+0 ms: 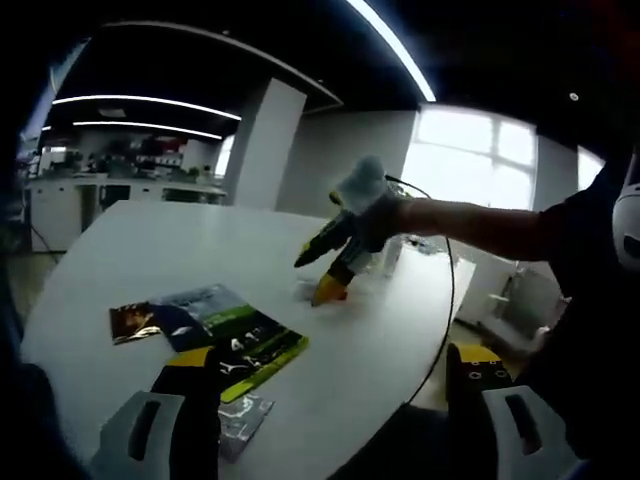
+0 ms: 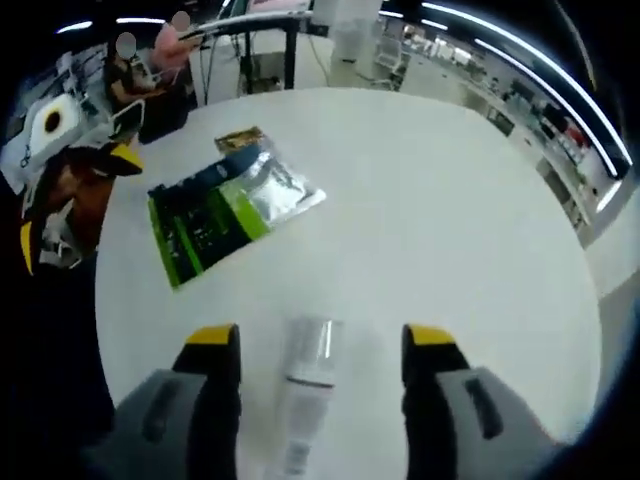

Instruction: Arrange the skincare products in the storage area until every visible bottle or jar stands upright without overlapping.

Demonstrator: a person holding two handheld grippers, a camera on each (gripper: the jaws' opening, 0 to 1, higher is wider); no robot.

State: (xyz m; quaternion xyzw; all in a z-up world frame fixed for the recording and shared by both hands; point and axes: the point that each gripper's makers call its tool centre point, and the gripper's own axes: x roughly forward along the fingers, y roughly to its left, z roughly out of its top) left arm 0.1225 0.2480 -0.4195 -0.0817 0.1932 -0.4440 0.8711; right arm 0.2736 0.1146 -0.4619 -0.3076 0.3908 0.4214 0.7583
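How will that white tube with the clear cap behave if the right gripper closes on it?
The white tube lies flat on the white table between the open right gripper, so it probably rolls sideways if nudged. Its round, smooth-looking body may slip in a light squeeze. It looks small, likely light.

The right gripper (image 2: 312, 365) has grey jaws with black fingers and yellow tips. The left gripper (image 1: 340, 400) looks the same. The person's sleeve (image 1: 580, 240) is dark.
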